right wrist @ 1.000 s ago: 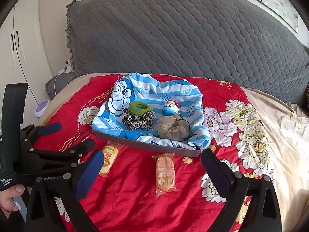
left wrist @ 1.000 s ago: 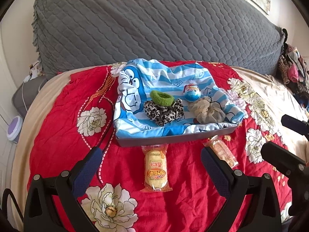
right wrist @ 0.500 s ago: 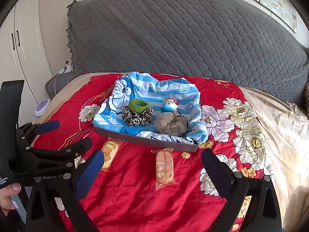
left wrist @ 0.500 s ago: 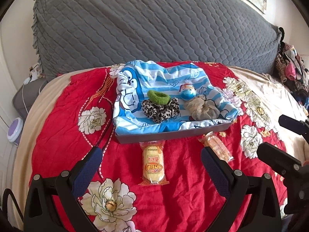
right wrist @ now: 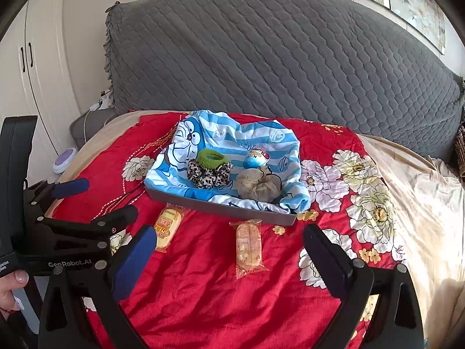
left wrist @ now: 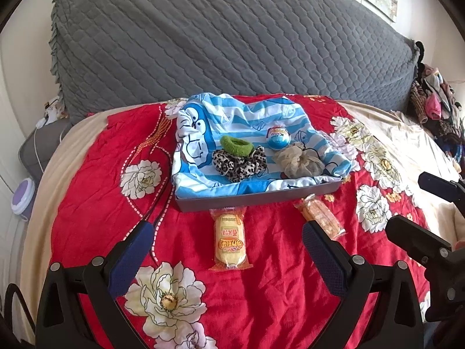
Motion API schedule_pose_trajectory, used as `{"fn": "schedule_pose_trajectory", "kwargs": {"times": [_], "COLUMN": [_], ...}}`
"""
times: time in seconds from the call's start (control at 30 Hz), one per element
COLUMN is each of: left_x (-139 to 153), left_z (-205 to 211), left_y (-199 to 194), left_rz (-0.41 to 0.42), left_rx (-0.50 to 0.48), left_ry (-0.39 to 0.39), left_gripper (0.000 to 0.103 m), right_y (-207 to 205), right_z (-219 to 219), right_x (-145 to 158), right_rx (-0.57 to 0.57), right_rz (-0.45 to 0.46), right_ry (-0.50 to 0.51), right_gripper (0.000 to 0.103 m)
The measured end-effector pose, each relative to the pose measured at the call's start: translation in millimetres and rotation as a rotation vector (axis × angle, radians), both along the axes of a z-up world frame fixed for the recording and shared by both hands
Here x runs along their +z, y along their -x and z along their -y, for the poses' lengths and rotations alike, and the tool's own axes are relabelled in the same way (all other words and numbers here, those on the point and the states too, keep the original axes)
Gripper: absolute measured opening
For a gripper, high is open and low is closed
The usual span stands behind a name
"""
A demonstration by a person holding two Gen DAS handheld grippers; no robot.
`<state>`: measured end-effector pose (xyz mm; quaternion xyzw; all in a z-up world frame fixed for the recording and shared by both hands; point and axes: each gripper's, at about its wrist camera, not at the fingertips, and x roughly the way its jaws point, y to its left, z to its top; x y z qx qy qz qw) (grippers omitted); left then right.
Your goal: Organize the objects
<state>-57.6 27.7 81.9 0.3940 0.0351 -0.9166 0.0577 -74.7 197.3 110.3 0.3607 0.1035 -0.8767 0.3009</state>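
Note:
A grey tray [left wrist: 255, 196] [right wrist: 221, 206] lined with a blue striped cartoon cloth [left wrist: 247, 119] sits on the red floral bedspread. In it lie a green hair tie [left wrist: 236, 144] [right wrist: 212, 157], a leopard scrunchie [left wrist: 238, 161] [right wrist: 207, 173], a blue egg-shaped toy [left wrist: 277, 137] [right wrist: 255, 157] and a beige scrunchie [left wrist: 299, 163] [right wrist: 257, 187]. In front of the tray lie a yellow snack cake packet [left wrist: 229, 238] [right wrist: 167, 226] and an orange snack packet [left wrist: 319, 215] [right wrist: 248, 244]. My left gripper [left wrist: 226, 258] and right gripper [right wrist: 229, 257] are both open, empty, hovering before the packets.
A grey quilted headboard [left wrist: 232, 37] rises behind the bed. A pile of clothes [left wrist: 436, 101] lies at the right. A purple-topped round item [left wrist: 23, 196] and a grey pouffe [right wrist: 90, 125] stand left of the bed. A hand [right wrist: 8, 288] holds the left gripper.
Both grippers have drawn back a little from the tray, so the tray and packets look smaller and farther. Nothing on the bed has moved; both stay open.

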Motion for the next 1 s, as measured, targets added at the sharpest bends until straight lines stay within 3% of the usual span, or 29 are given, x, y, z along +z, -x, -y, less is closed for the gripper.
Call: {"fn": "schedule_pose_trajectory", "kwargs": {"times": [1.0], "left_x": [-12.9], "left_z": [-10.3], "left_y": [-48.0], "left_rz": [0.017], "left_rx": [-0.033], "left_ry": [0.022], "left_gripper": [0.102], "right_y": [-34.8], "right_z": [-7.3], "right_x": [-15.6], "right_rx": [-0.021], "right_rz": [-0.008], "right_ry": [-0.056], "right_gripper": [0.101]}}
